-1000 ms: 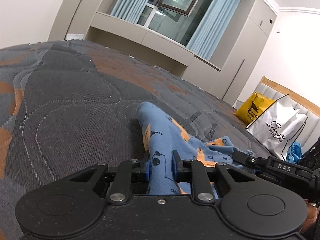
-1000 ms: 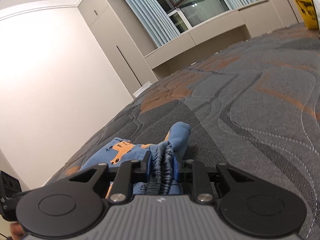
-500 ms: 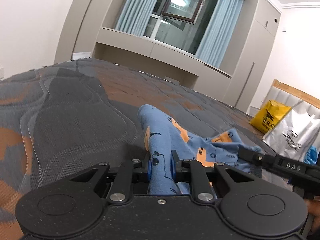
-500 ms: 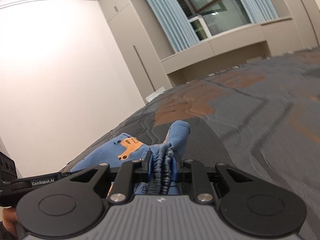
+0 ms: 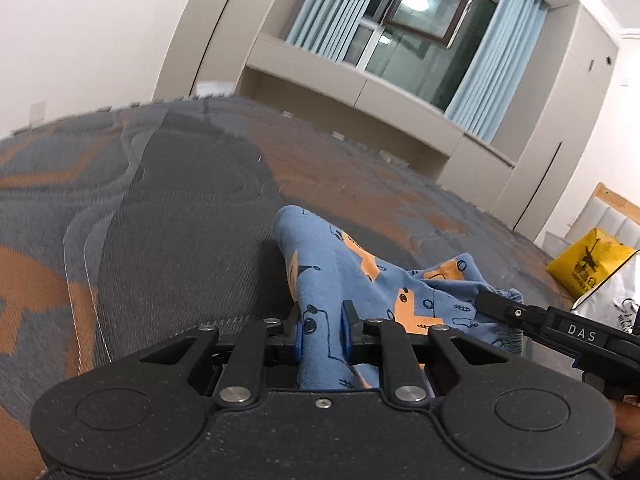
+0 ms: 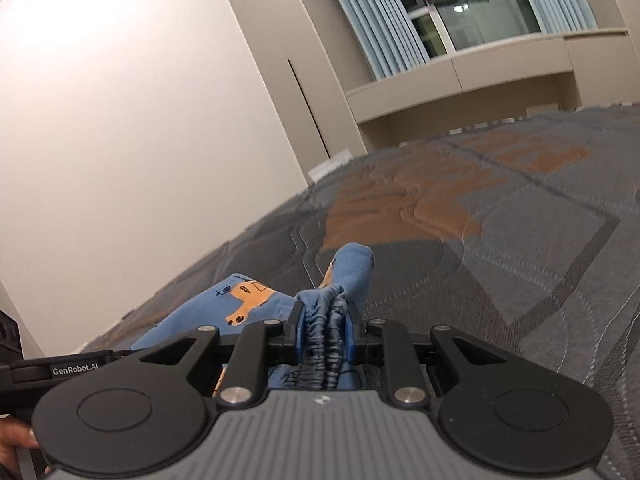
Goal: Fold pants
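Note:
The pants (image 5: 360, 276) are small, blue, with orange and black prints, bunched on a grey and orange bed cover. My left gripper (image 5: 323, 326) is shut on a plain blue fold of them. My right gripper (image 6: 323, 330) is shut on the gathered elastic waistband (image 6: 326, 336); the rest of the pants (image 6: 240, 300) trails to its left. The right gripper also shows in the left wrist view (image 5: 520, 314), close at the right, touching the cloth. The left gripper's body shows at the right wrist view's left edge (image 6: 72, 370).
The quilted bed cover (image 5: 180, 220) spreads wide ahead. A yellow bag (image 5: 588, 260) and a white bag (image 5: 624, 300) stand by the headboard at the right. Walls, cupboards and a curtained window (image 5: 420, 52) lie beyond the bed.
Both grippers have lifted and tilted upward with the pants still held; more wall and window show. The two grippers have come closer together.

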The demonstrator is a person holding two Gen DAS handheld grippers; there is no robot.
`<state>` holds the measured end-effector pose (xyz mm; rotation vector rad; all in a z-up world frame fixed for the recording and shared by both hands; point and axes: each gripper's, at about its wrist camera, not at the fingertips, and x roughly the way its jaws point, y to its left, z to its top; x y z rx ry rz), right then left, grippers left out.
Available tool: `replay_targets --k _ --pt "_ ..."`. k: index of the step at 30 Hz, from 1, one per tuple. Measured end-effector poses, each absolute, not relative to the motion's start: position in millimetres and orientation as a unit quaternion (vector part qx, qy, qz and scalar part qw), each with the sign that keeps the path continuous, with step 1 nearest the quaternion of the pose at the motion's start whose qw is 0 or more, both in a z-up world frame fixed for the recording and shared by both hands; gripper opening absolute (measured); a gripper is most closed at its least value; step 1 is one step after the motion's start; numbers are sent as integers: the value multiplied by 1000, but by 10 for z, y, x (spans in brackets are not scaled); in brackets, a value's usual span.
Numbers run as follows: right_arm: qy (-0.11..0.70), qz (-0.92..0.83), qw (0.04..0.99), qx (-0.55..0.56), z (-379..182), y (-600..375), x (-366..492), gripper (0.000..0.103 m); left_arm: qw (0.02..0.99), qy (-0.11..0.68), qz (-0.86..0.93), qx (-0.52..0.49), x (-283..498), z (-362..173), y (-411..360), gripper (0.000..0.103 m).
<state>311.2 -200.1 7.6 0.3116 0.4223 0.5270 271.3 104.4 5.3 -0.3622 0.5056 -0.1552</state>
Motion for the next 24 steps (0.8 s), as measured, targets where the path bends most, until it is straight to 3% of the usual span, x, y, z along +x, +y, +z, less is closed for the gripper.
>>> replay_targets --k 24 --pt "226 235 930 170 -134 -2097 3170 33 958 243 -61 -138 2680 19 898 27"
